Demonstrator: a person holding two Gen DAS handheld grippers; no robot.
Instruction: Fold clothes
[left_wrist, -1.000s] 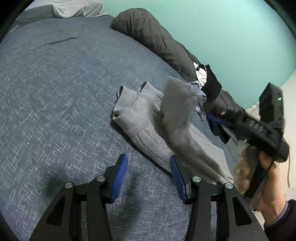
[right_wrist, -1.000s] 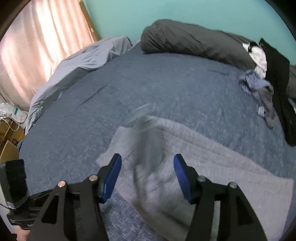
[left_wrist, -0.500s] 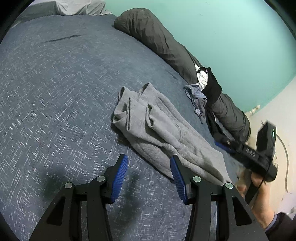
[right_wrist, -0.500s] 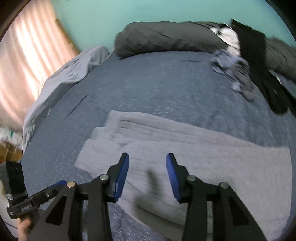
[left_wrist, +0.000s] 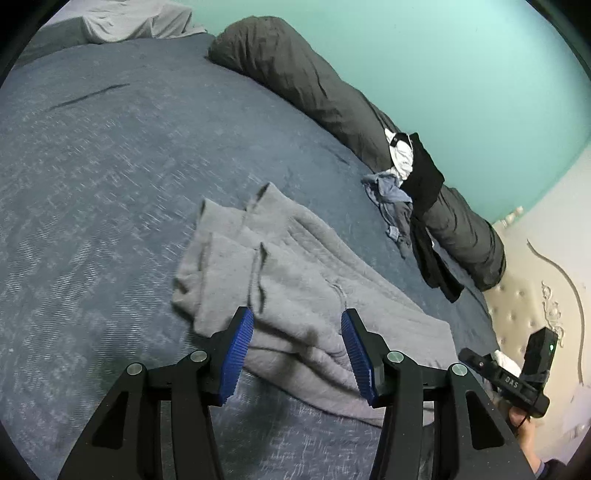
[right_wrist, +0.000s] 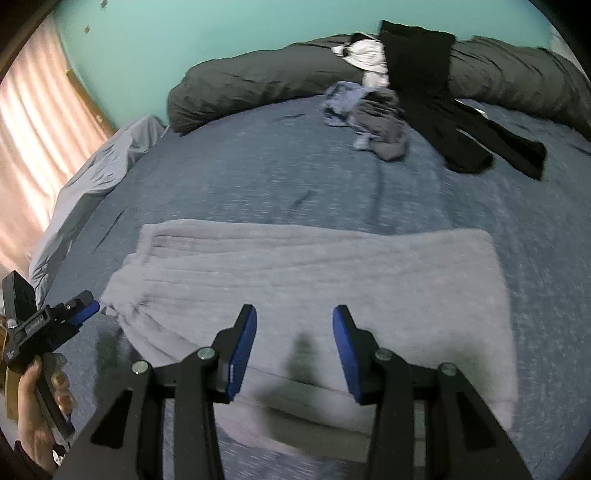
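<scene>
Blue bedspread (left_wrist: 92, 177) holds grey trousers (right_wrist: 314, 269); curtain (right_wrist: 33, 122) only in right view; both claws gape empty

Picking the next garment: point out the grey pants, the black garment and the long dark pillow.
grey pants (right_wrist: 314, 273): right wrist view, middle of the fabric.
black garment (right_wrist: 443, 110): right wrist view, upper part.
long dark pillow (left_wrist: 306, 85): left wrist view, near end.

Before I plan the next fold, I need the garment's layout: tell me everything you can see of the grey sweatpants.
The grey sweatpants look like soft, thick knit with lengthwise creases. They lie flat on the blue bedspread, apparently folded leg over leg into a long strip. One end is straight-edged; the other is rumpled, with loose flaps. Both claws, left and right, are open above the near edge, gripping nothing.
</scene>
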